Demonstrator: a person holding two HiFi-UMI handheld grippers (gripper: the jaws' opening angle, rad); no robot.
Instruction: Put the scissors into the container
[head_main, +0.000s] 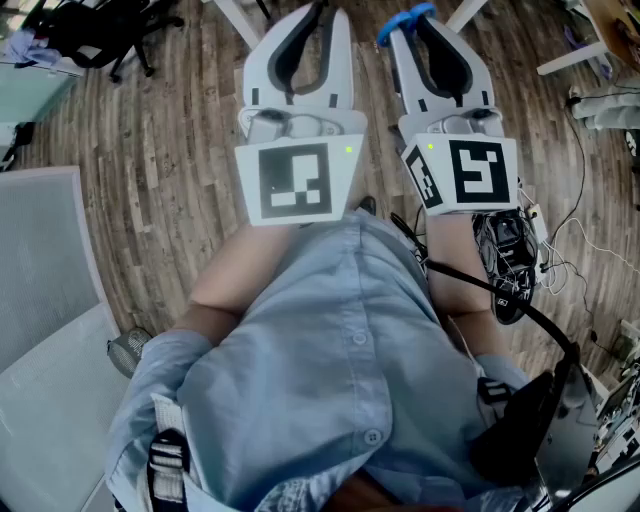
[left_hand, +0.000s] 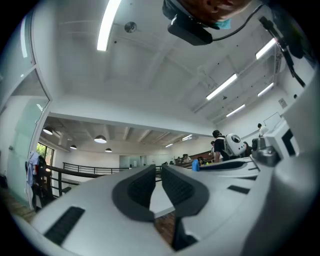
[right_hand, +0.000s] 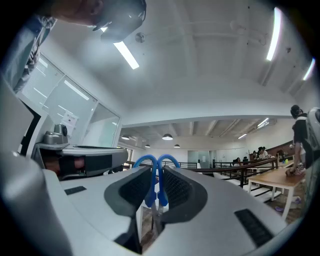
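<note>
My right gripper (head_main: 418, 18) is shut on the blue handles of the scissors (head_main: 404, 22), which stick out past its tips. In the right gripper view the two blue loops of the scissors (right_hand: 156, 172) sit pinched between the dark pads of the right gripper (right_hand: 158, 170), and the blades are hidden. My left gripper (head_main: 322, 12) is held beside it, shut, with nothing between its fingers; its pads meet in the left gripper view (left_hand: 159, 169). Both grippers point out over the wooden floor (head_main: 170, 170). No container shows in any view.
The person's blue shirt (head_main: 340, 370) fills the lower head view. A black office chair (head_main: 105, 30) stands far left, with a grey panel (head_main: 45, 280) at the left. White table legs (head_main: 238, 20) stand ahead, and cables (head_main: 580, 240) lie at the right. A wooden table (right_hand: 280, 177) stands at the right.
</note>
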